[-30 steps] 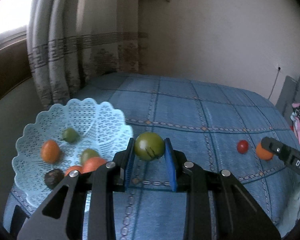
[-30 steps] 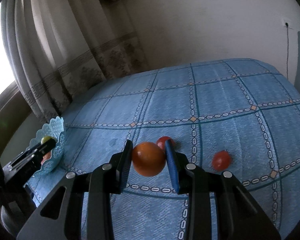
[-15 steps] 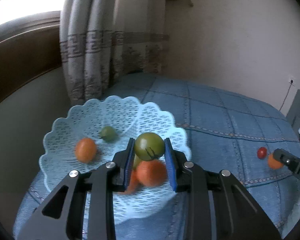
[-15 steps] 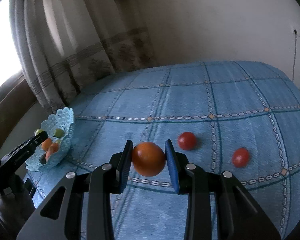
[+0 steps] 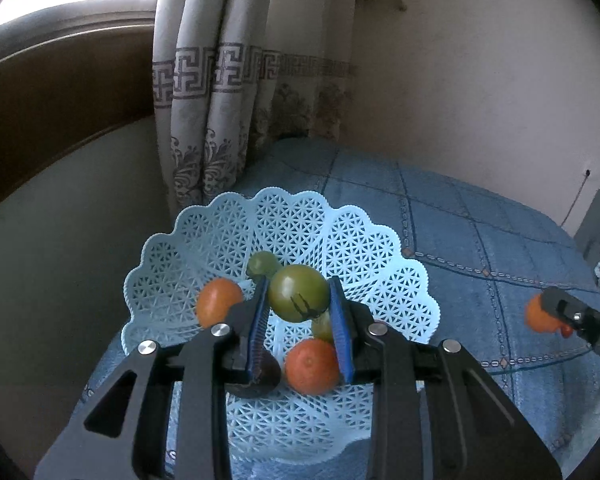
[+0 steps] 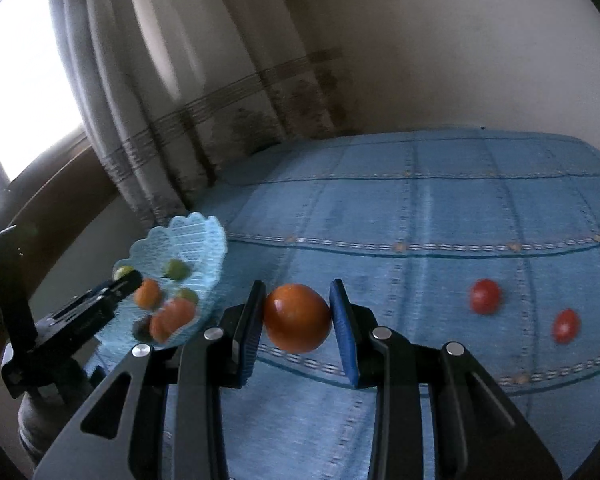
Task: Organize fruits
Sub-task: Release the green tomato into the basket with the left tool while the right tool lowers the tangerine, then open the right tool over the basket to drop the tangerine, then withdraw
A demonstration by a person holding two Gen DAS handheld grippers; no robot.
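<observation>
Left gripper (image 5: 299, 312) clamps the round green fruit (image 5: 299, 298), dark stem mark facing the camera, above the lattice basket (image 5: 364, 256), while the right gripper (image 6: 298, 320) pinches an orange fruit (image 6: 297, 317), 2 red tomatoes (image 6: 485, 296) at 3 o'clock.

Daylight from the window (image 6: 16, 92) blows out white; the room stays dim. Fisheye edges bend and darken. The basket (image 6: 204, 240) looks smeared, probably motion blur.

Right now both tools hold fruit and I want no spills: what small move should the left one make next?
Probably lower and open the left tool: its green fruit hangs over the lattice basket, above an orange fruit.
</observation>
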